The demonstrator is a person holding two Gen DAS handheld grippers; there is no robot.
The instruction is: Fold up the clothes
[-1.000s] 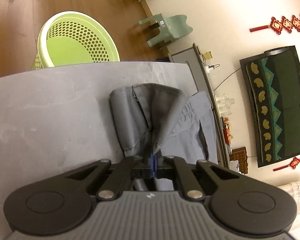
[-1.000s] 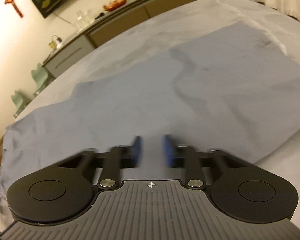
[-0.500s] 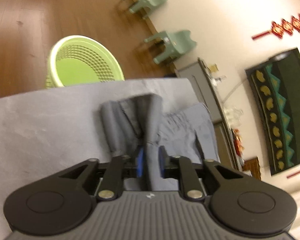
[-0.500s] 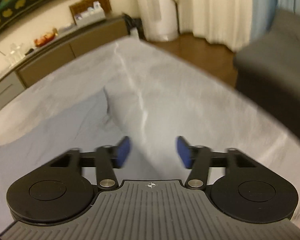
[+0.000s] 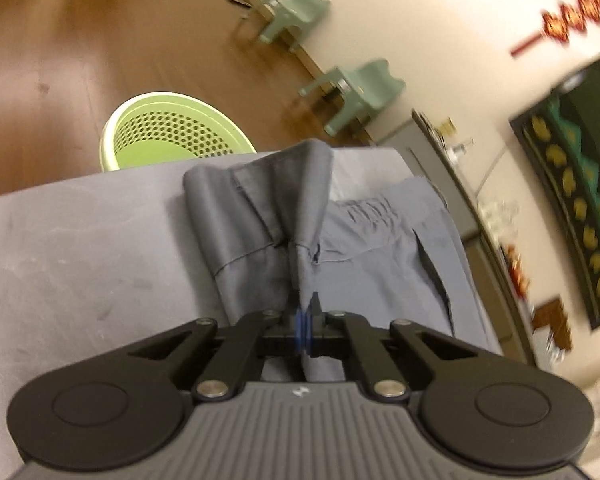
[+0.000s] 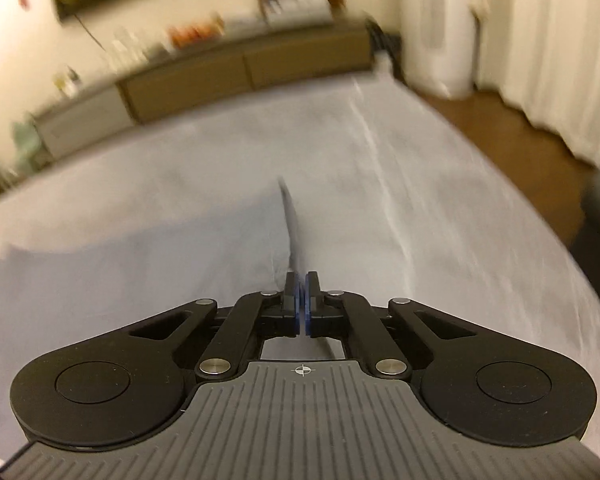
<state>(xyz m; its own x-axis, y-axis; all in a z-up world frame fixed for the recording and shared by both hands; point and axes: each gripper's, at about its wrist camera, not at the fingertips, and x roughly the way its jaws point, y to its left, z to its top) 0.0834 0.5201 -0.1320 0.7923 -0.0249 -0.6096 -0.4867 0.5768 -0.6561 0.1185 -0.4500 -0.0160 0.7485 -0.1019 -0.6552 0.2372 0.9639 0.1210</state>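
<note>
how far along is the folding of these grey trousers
Early. Done: the grey trousers lie on the table, waistband end partly turned over. In hand: the left claw is shut on a pinched ridge of cloth, and the right claw is shut on another fabric edge. Left: no neat fold is finished; the cloth is bunched and uneven.

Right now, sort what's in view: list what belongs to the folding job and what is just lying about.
Belongs to the job:
- grey trousers
- left gripper, shut on the trousers' fabric
- right gripper, shut on a trouser edge
- grey table cover they lie on

Just lying about:
- green basket
- two green chairs
- sideboard
- wall hanging
</note>
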